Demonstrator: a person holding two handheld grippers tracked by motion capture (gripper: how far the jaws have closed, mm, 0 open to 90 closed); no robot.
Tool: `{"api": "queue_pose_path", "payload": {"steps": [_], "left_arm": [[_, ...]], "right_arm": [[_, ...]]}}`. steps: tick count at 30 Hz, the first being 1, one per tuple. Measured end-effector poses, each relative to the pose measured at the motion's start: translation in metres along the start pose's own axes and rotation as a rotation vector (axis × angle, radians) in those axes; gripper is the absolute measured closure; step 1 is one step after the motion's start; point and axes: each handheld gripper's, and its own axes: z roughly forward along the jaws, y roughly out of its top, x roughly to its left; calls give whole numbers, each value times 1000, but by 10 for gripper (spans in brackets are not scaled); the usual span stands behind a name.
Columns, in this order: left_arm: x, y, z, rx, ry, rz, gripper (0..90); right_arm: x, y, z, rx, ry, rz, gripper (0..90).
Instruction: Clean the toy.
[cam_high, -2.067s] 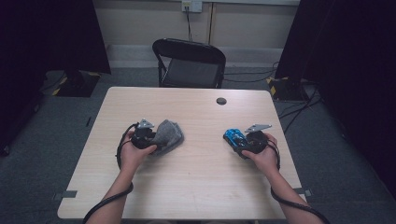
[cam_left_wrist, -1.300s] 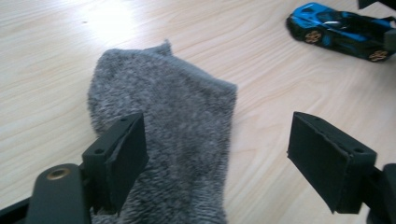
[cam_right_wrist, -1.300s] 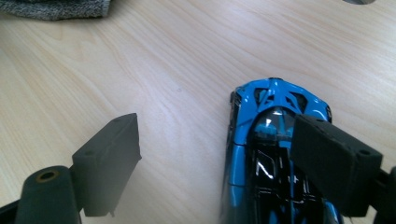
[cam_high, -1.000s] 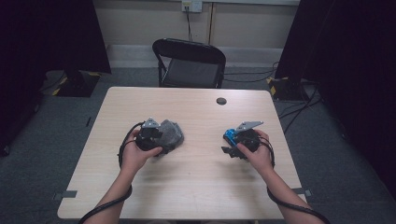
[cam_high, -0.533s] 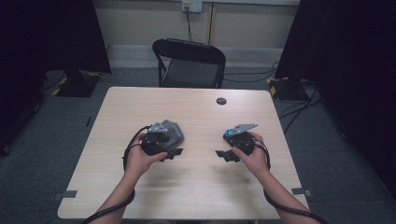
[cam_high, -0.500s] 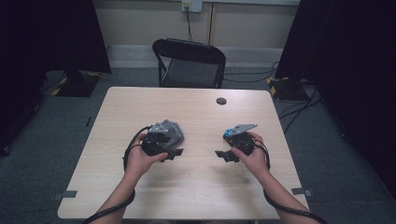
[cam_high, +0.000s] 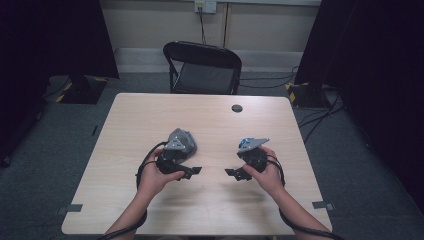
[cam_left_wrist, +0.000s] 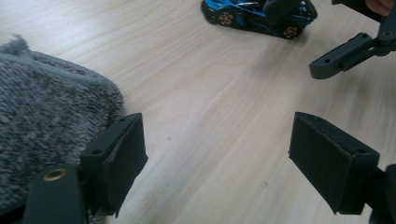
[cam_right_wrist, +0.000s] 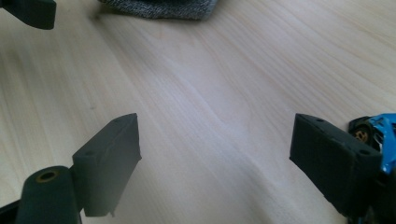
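Note:
A grey fuzzy cloth (cam_high: 183, 139) lies bunched on the wooden table (cam_high: 150, 115), and in the left gripper view the cloth (cam_left_wrist: 46, 121) sits just beside the left jaw. My left gripper (cam_high: 192, 172) (cam_left_wrist: 217, 135) is open over bare wood and points right. A blue toy car (cam_high: 244, 144) (cam_left_wrist: 257, 14) stands on the table, partly under the right gripper's grey plate. My right gripper (cam_high: 234, 173) (cam_right_wrist: 215, 128) is open and points left, with the car (cam_right_wrist: 380, 130) at its right jaw. The two grippers face each other a short gap apart.
A black folding chair (cam_high: 202, 65) stands behind the table's far edge. A small black round disc (cam_high: 237, 108) lies on the far part of the tabletop. Cables (cam_high: 320, 115) run over the floor at the right.
Both hands have turned their grippers inward to face each other. The left gripper slid right, off the cloth; the right gripper moved left and nearer, away from the car.

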Motion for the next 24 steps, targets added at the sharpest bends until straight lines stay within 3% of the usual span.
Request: {"api": "queue_pose_path", "payload": {"steps": [24], "left_arm": [[-19, -28, 16, 69, -40, 54, 183]], "right_arm": [[21, -21, 9, 18, 55, -18, 158]]}}
